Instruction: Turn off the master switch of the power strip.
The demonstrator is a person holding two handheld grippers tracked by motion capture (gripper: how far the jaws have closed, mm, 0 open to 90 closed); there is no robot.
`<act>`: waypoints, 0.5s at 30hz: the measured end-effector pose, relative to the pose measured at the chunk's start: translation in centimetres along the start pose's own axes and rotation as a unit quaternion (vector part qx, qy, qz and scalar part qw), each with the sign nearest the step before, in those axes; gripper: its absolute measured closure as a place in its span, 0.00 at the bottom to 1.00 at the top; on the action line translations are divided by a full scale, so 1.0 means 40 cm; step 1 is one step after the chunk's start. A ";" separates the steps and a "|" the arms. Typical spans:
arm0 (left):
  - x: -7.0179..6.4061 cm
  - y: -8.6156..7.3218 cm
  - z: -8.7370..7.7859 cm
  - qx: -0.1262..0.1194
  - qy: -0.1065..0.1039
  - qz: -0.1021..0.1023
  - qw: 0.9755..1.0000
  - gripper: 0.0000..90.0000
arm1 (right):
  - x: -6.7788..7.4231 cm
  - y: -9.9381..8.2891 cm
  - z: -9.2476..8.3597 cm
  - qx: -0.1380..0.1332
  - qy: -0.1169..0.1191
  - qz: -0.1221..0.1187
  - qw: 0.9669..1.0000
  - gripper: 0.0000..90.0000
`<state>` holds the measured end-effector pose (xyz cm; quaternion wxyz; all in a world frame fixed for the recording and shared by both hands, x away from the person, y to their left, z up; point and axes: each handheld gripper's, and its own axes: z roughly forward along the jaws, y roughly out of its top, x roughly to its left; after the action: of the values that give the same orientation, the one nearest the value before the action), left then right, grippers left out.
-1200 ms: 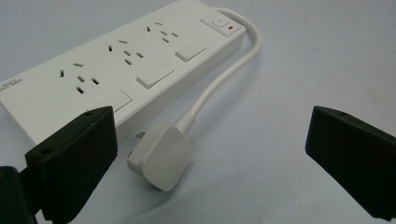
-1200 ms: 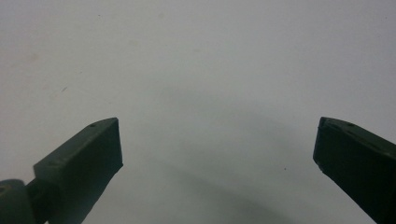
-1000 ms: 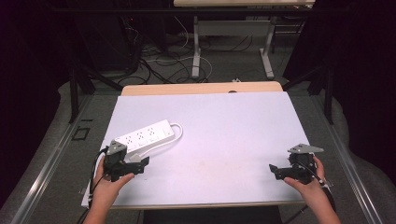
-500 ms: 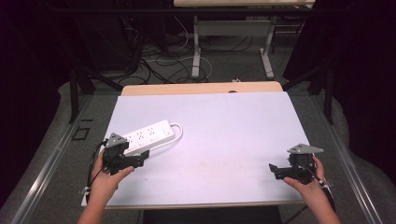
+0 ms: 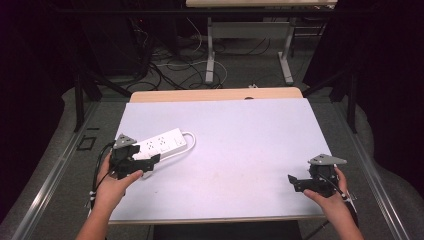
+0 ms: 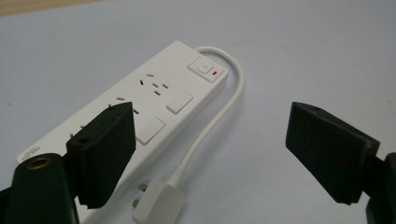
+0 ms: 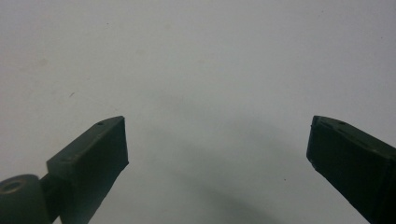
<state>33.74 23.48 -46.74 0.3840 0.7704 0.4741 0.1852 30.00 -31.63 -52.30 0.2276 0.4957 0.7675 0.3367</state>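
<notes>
High view: one power strip (image 5: 159,144) lies at the left of the white table (image 5: 240,140), its near end hidden behind the left gripper (image 5: 145,165). Socket count cannot be made out here. One cord loop curls off its far end. The right gripper (image 5: 295,181) hovers over bare table at the lower right, well apart from the strip; both forearms are cut off by the bottom edge.

Left gripper view: left gripper (image 6: 208,158) jaws apart, just been closing, gripping nothing. The strip (image 6: 154,98) runs under the left jaw; its near end is covered. One switch (image 6: 205,69), one plug (image 6: 156,203) lying between the jaws, partly cut off.

Right gripper view: right gripper (image 7: 217,154) released, jaws wide over bare table.
</notes>
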 end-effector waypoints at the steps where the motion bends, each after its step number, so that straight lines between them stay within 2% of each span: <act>1: 0.000 0.003 0.001 -0.003 0.002 0.002 1.000 0.18 | 0.000 0.000 0.000 0.000 0.000 0.000 1.000 0.06; 6: 0.002 0.016 0.004 0.001 0.001 0.016 1.000 0.19 | 0.003 0.000 0.000 0.002 0.000 0.001 1.000 0.06; 7: 0.001 0.018 0.004 0.001 0.002 0.014 1.000 0.19 | 0.003 0.000 0.001 0.001 0.003 0.000 1.000 0.06; 9: 0.004 0.025 0.003 0.001 0.005 0.024 1.000 0.19 | 0.003 0.000 0.002 0.002 0.002 -0.002 1.000 0.06; 12: 0.003 0.034 0.004 0.003 0.003 0.017 1.000 0.19 | 0.004 0.000 0.003 0.002 0.003 -0.001 1.000 0.06; 15: 0.004 0.043 0.007 0.004 0.004 0.018 1.000 0.19 | 0.004 0.000 0.003 0.001 0.005 0.000 1.000 0.06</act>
<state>35.03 23.04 -45.61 0.3756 0.7794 0.4628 0.1933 30.01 -31.45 -52.38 0.2234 0.4943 0.7690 0.3382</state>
